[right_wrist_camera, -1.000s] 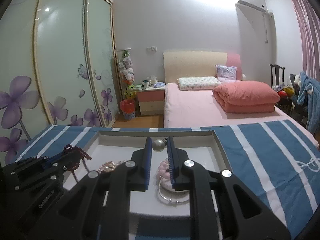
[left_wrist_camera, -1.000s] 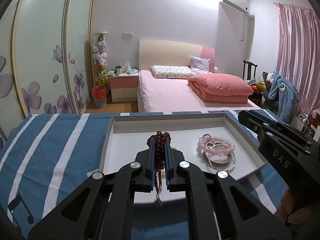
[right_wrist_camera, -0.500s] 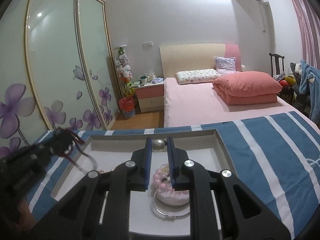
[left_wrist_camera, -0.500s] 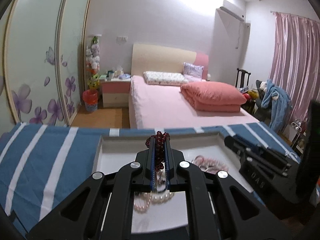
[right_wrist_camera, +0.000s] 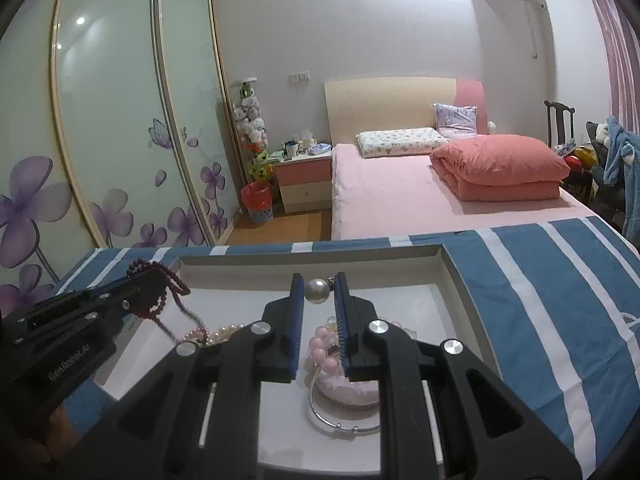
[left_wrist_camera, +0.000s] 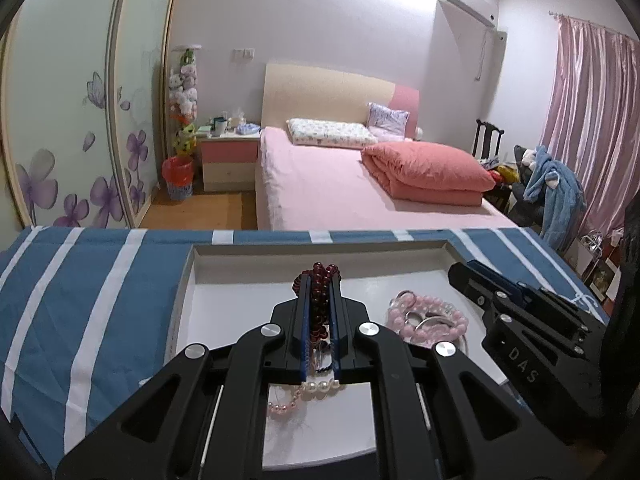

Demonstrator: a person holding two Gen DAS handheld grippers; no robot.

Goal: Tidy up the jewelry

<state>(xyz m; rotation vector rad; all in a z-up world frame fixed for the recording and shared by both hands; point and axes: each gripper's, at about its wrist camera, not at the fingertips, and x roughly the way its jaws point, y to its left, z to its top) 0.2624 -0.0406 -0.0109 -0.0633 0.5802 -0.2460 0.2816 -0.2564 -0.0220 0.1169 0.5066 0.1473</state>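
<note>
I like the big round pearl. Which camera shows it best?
The right wrist view: the pearl sits clearly between the tips of the right hand-held gripper, which is shut on it. In the left wrist view the right hand-held gripper's body hides it.

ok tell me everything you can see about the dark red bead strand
The dark red bead strand is a string of small, glossy, wine-coloured round beads, looped several times. The left gripper is shut on it: the bunch sits pinched between the blue-padded fingers, with a few beads poking past the tips. From the right wrist view a loose loop dangles below the gripper, above the white tray, near the pearl strand.
</note>
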